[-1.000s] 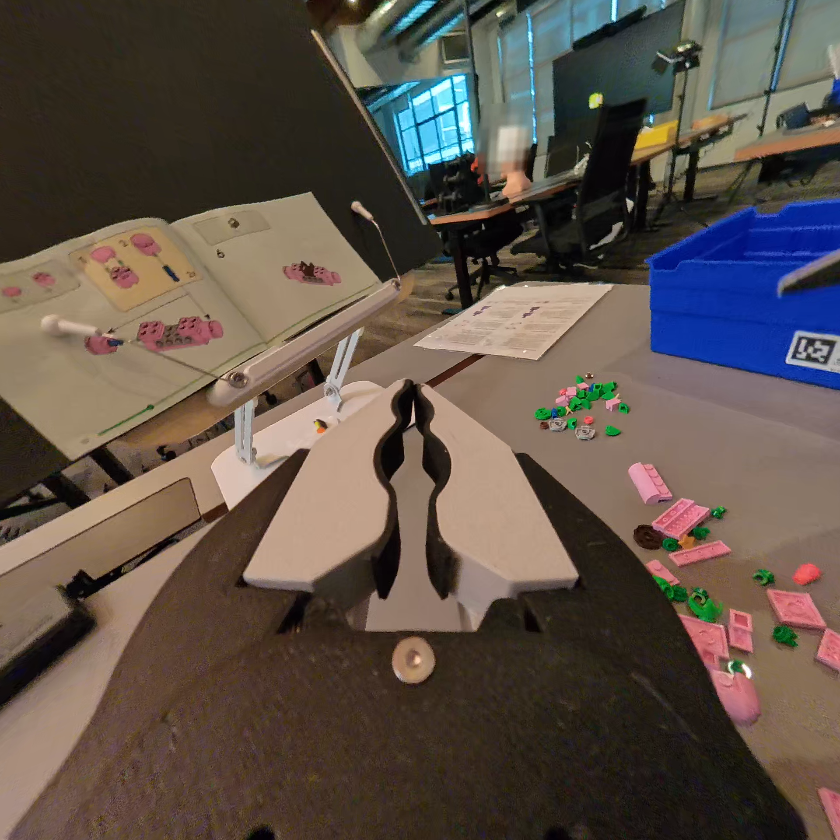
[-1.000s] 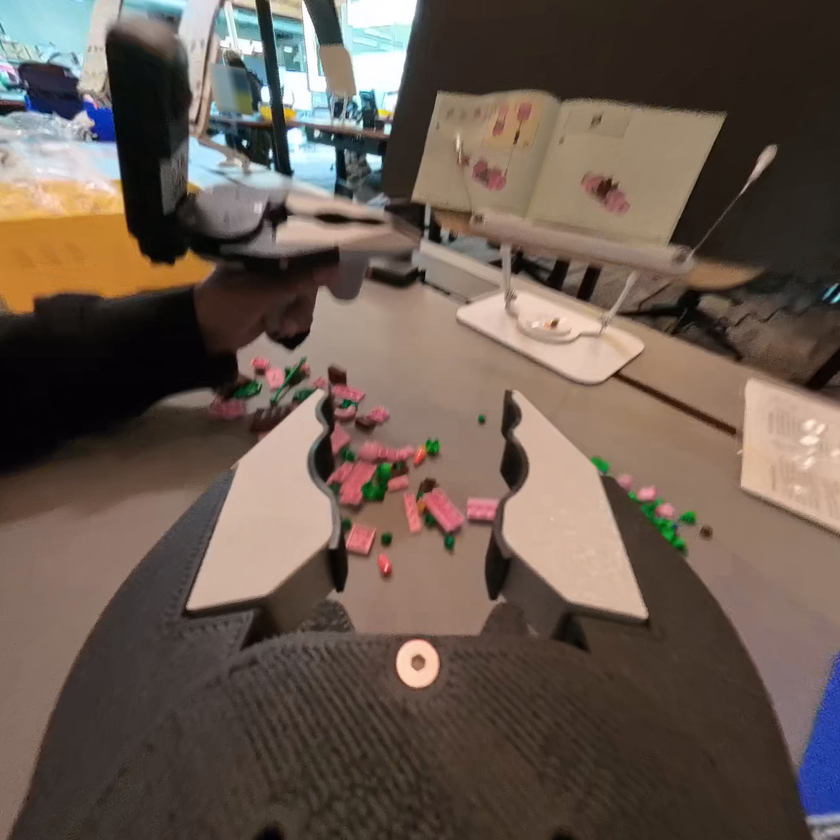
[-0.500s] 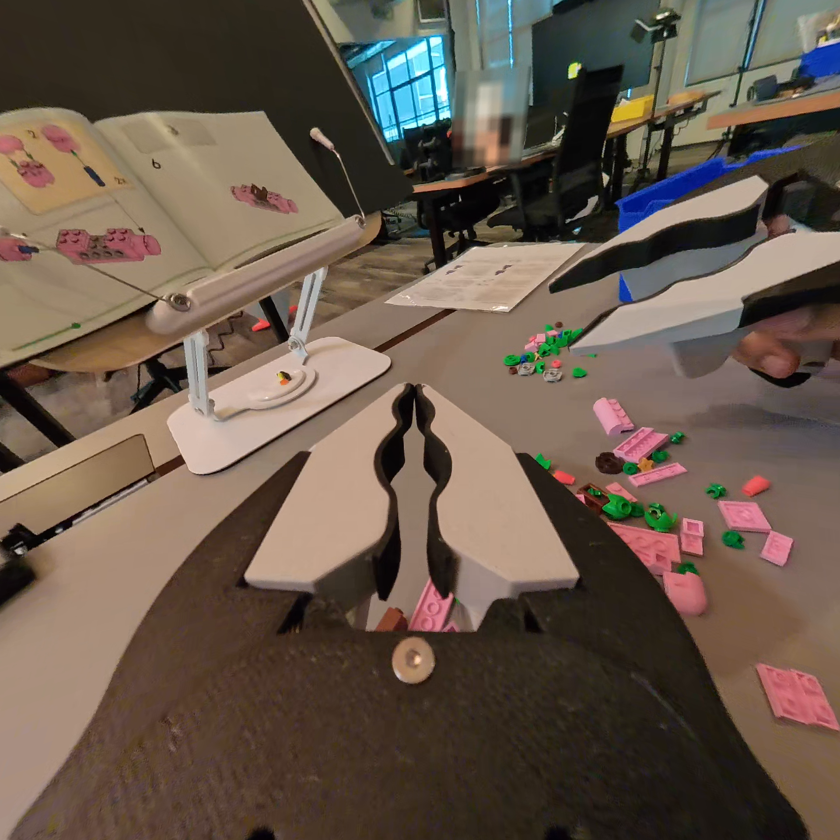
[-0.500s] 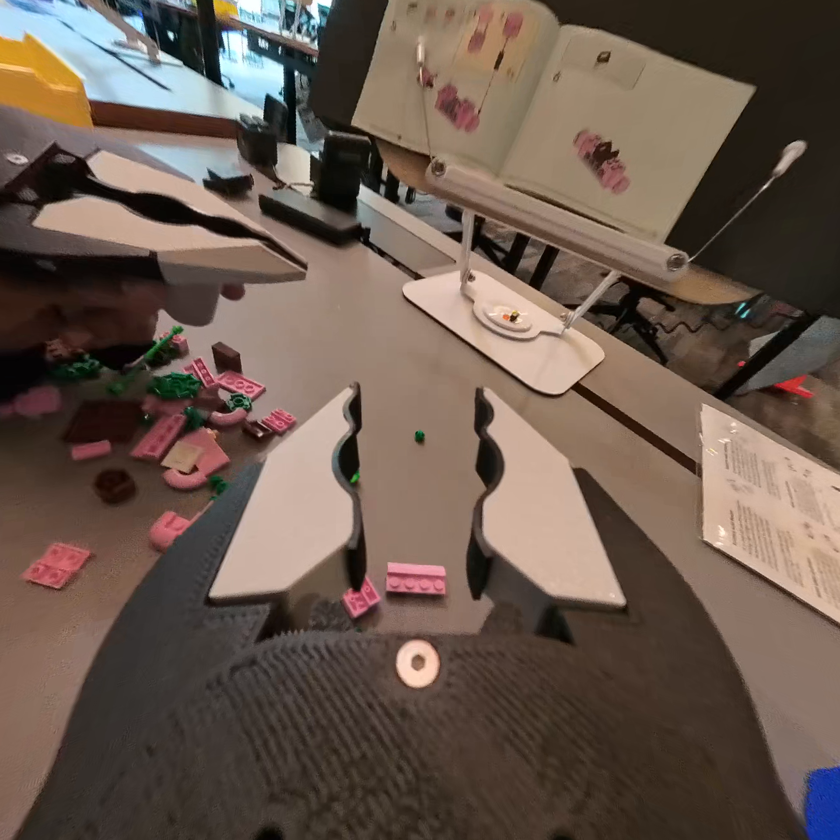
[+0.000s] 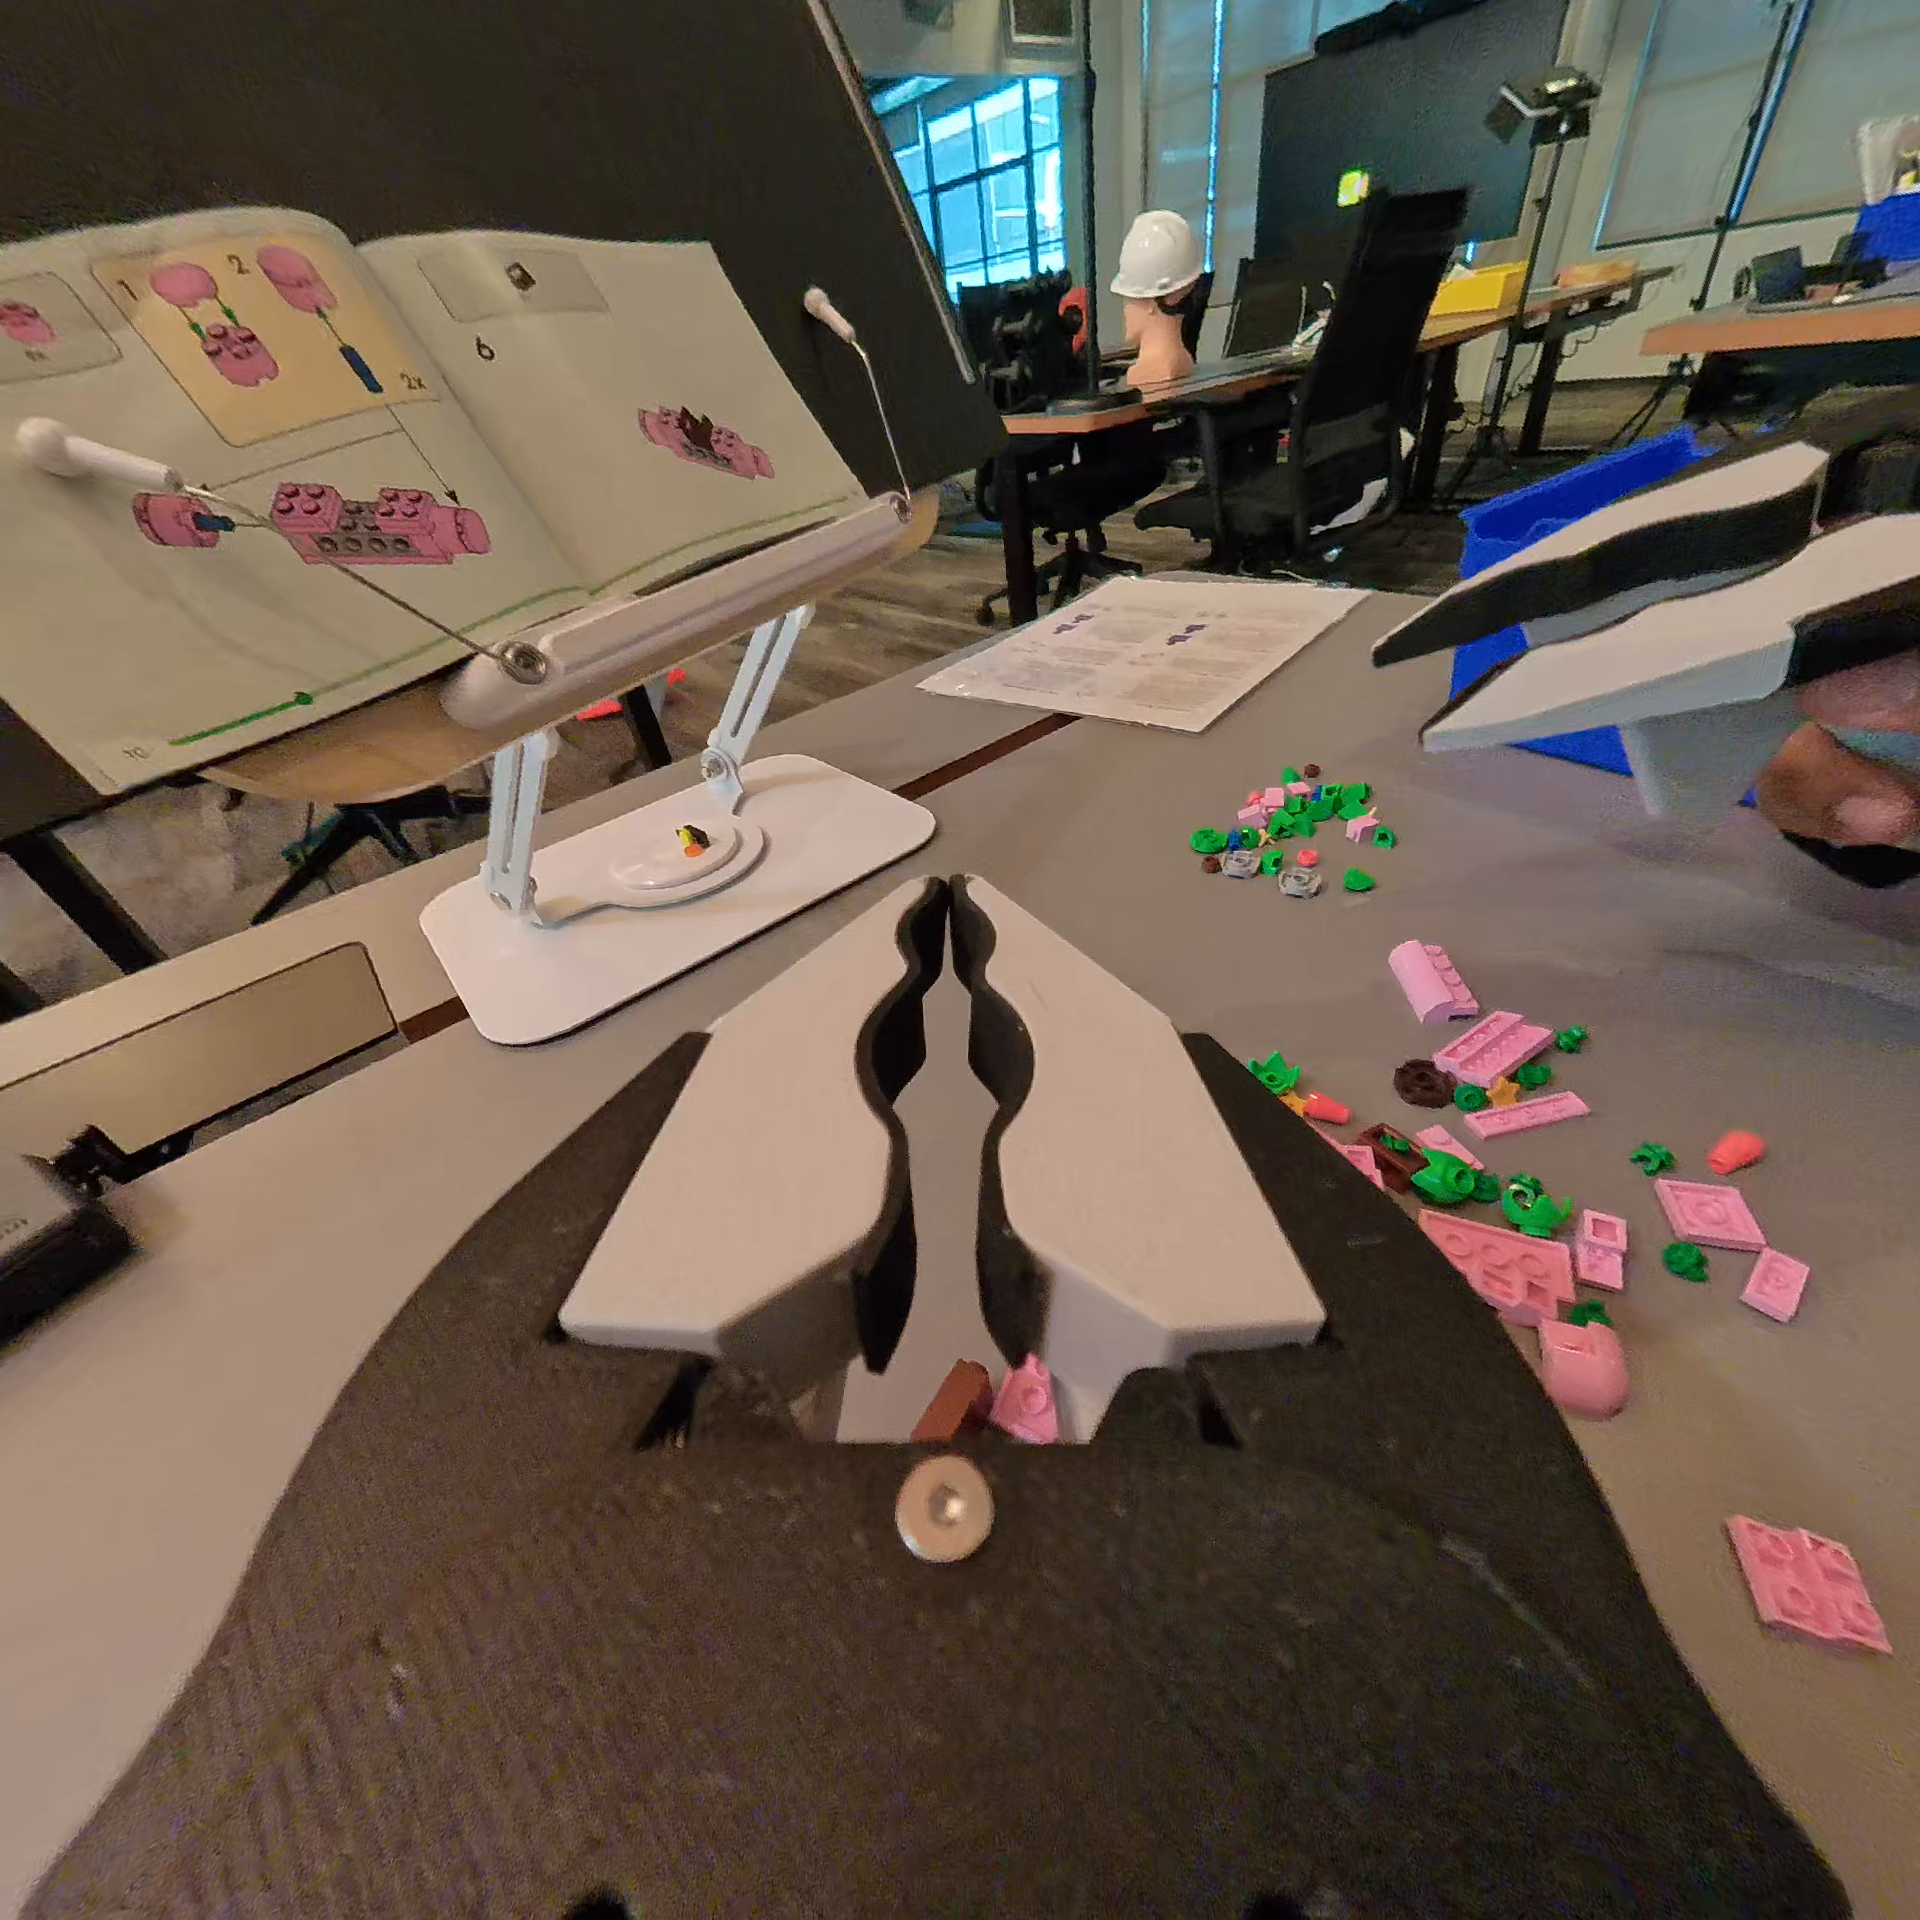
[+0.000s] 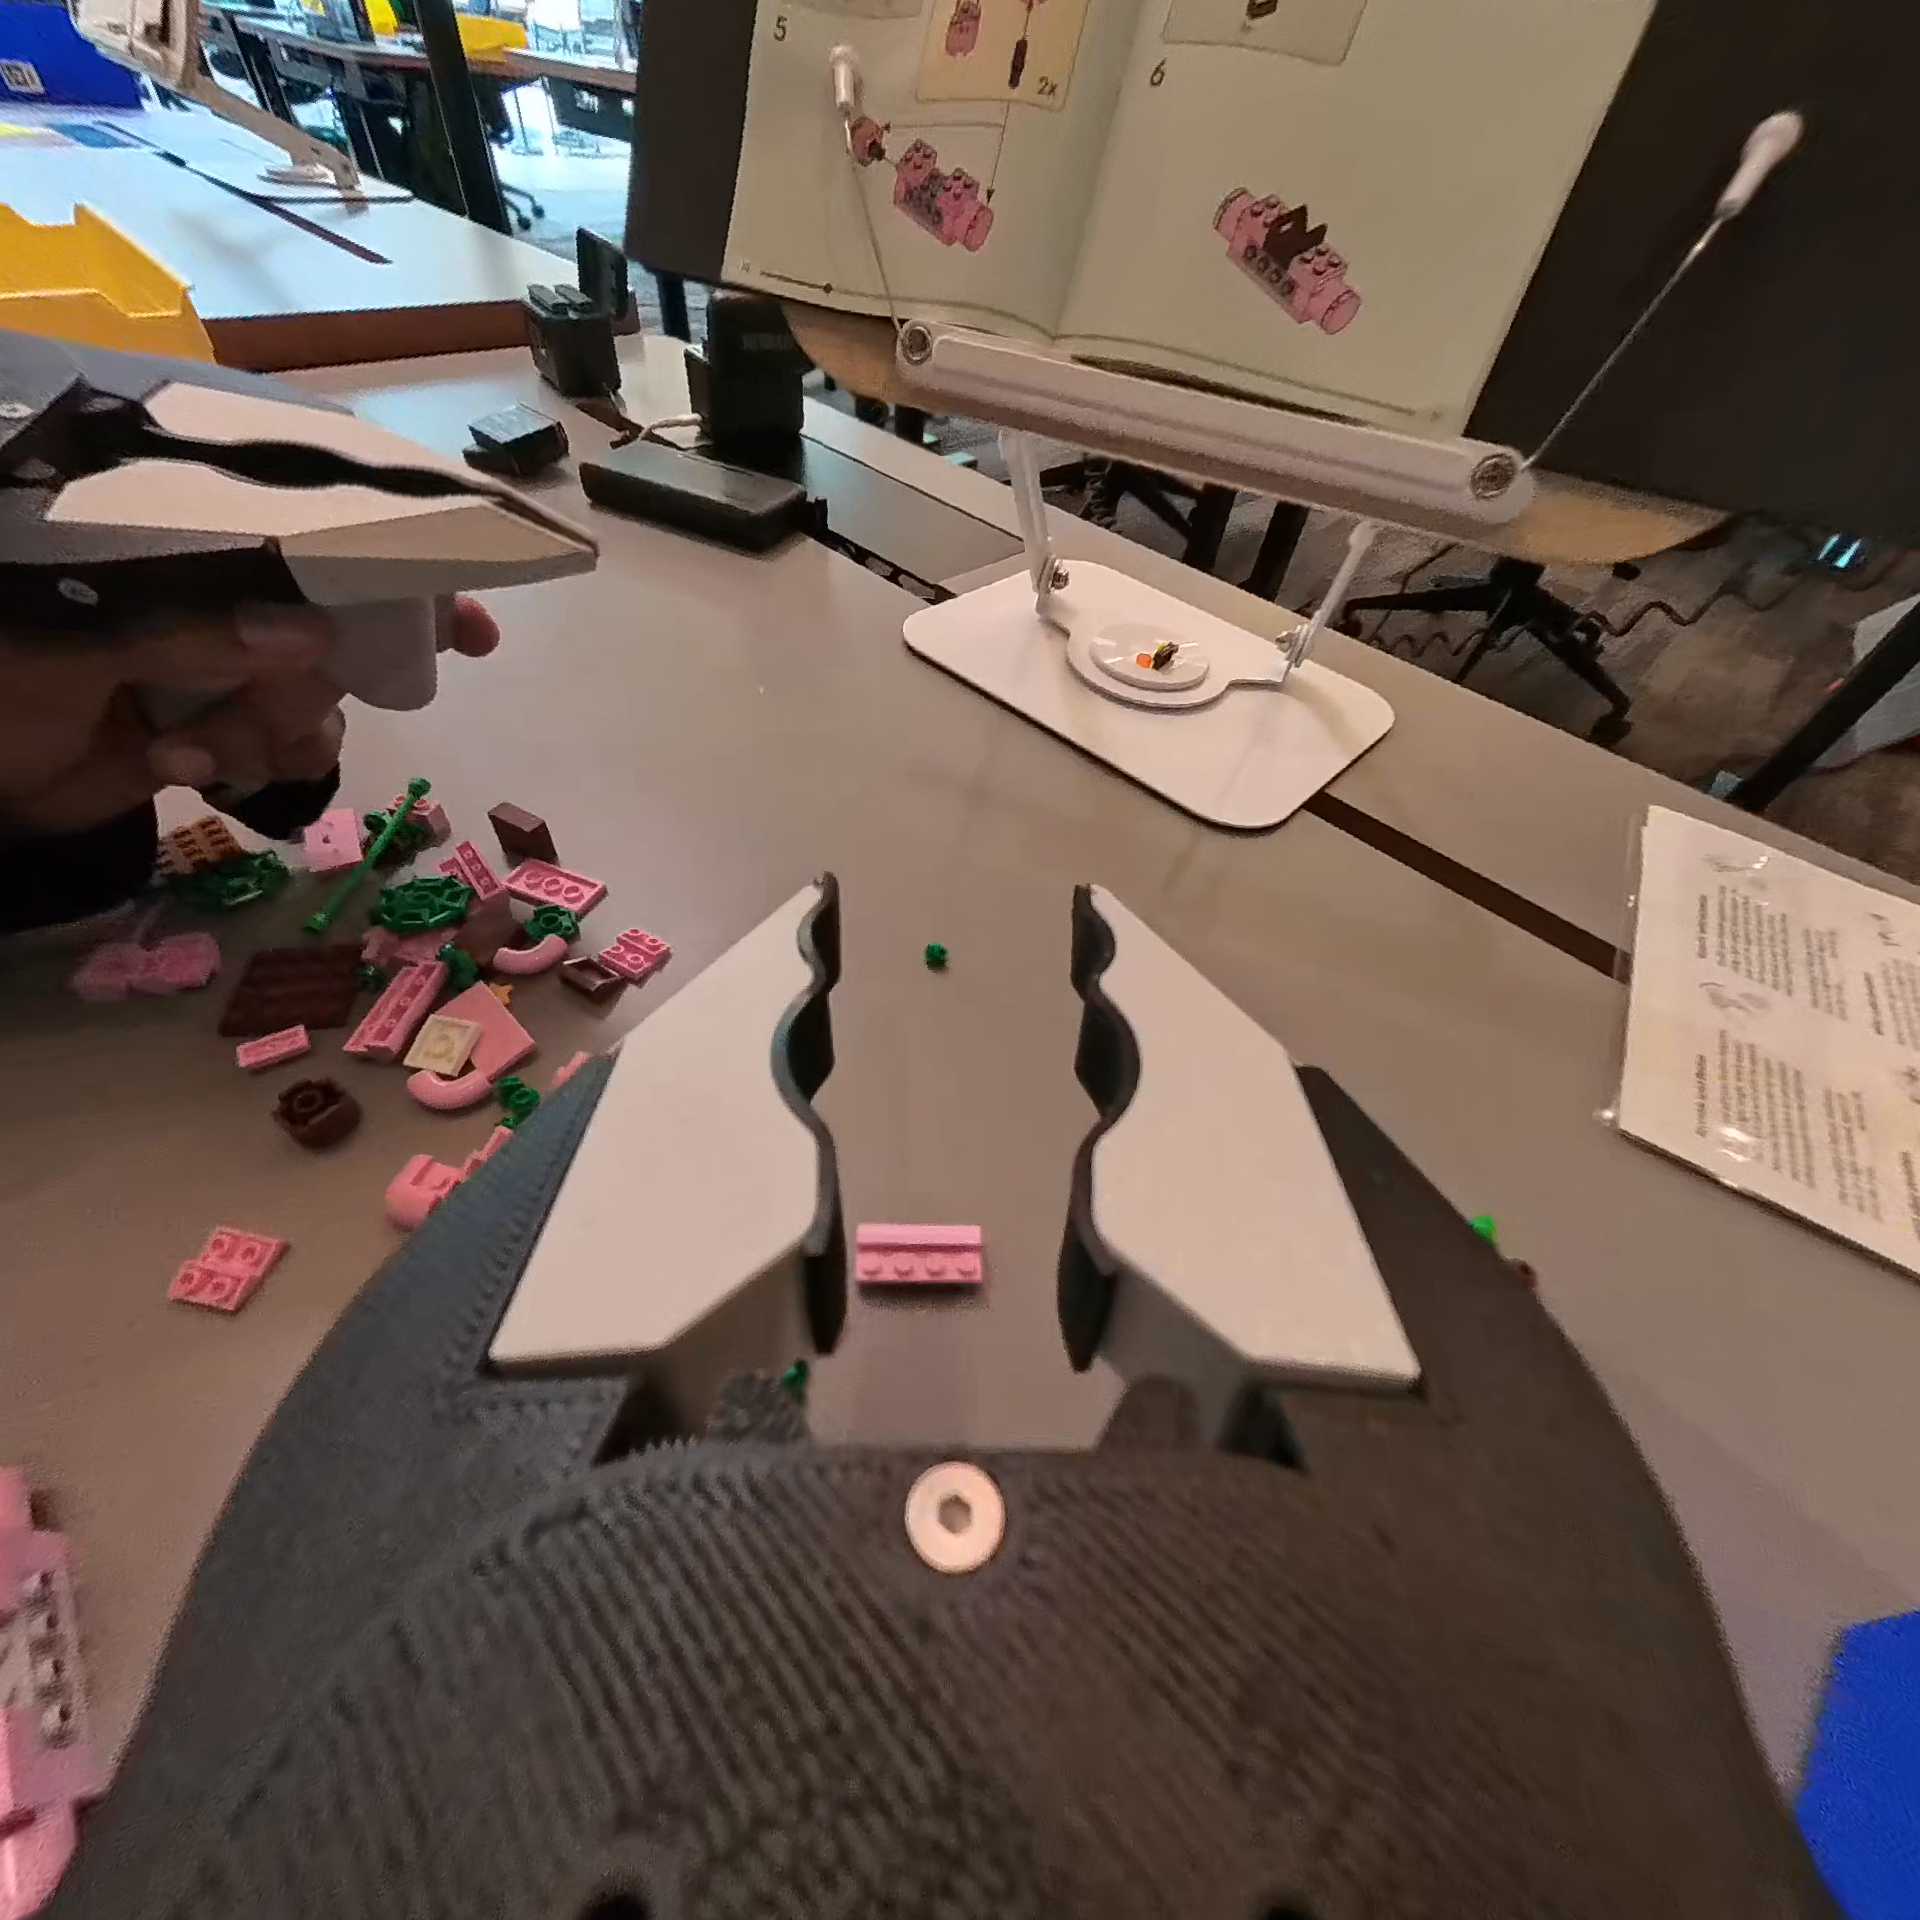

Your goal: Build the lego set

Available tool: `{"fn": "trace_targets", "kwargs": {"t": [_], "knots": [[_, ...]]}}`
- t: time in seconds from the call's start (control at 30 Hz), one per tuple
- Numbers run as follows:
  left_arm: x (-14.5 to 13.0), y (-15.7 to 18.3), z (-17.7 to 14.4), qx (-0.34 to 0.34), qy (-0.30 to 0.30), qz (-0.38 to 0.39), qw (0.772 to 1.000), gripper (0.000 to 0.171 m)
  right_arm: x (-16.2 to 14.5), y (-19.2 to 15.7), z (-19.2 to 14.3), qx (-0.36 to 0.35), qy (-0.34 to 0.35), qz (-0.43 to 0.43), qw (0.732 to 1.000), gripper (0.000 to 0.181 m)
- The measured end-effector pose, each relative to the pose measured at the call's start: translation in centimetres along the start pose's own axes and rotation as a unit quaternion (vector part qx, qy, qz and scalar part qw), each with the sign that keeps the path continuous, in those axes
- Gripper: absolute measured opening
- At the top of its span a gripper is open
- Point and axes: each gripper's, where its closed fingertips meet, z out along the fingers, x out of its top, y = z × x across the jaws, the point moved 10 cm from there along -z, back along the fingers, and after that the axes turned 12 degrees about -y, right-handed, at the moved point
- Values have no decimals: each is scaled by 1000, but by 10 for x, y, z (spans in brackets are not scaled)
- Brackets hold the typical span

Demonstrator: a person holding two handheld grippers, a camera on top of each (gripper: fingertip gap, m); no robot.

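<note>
Loose pink, green and brown lego pieces [image 5: 1507,1153] lie scattered on the grey table [image 5: 1039,790]; they also show in the right wrist view [image 6: 416,966]. My left gripper [image 5: 948,883] is shut and empty, held above the table left of the pieces; it shows at the left of the right wrist view [image 6: 582,551]. My right gripper [image 6: 954,899] is open, low over the table, with a pink studded brick [image 6: 920,1254] lying between its fingers, untouched. It shows at the right of the left wrist view [image 5: 1403,696].
The open instruction booklet [image 5: 416,468] rests on a white stand [image 5: 675,894] at the table's far edge. A paper sheet [image 5: 1143,649] and a blue bin [image 5: 1538,530] lie beyond a small pile of tiny pieces [image 5: 1288,831]. Black devices [image 6: 686,499] sit far left.
My right gripper has moved forward over the pieces, so the pink brick now lies between its fingers, and its jaws have narrowed a little. My left gripper stays shut and has drawn back.
</note>
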Motion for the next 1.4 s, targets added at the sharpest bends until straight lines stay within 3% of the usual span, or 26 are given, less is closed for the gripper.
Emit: {"fn": "trace_targets", "kwargs": {"t": [0.17, 0.3, 0.47, 0.7, 1.0, 1.13, 1.2, 1.4], "knots": [[1, 5, 0, -54, -33, -2, 998, 0, -1, 10, -13, -9, -6, -14, 1000, 33], [2, 5, -9, -74, -28, -17, 997, 0, -13, 7, -1, 70, -65, 7, 995, 31], [0, -9, -21, -58, -28, -23, 998, 0, -23, -4, 17, 94, -101, 1, 990, 30], [-5, -34, -35, -15, -37, -21, 999, 0, -22, -18, 23, 103, -97, -18, 990, 26], [-20, -64, -49, 16, -42, -49, 998, 0, -15, -7, 9, 58, -28, -4, 998, 23], [-23, -67, -51, 36, -30, -62, 997, 0, -10, -2, -10, 6, 76, -27, 997, 0], [-23, -68, -51, 38, -27, -67, 997, 0, -10, 0, -18, -34, 110, -40, 993, 0], [-35, -67, -43, 34, -59, -72, 995, 0, -16, 7, -15, -34, 114, -19, 993, 0]]}}
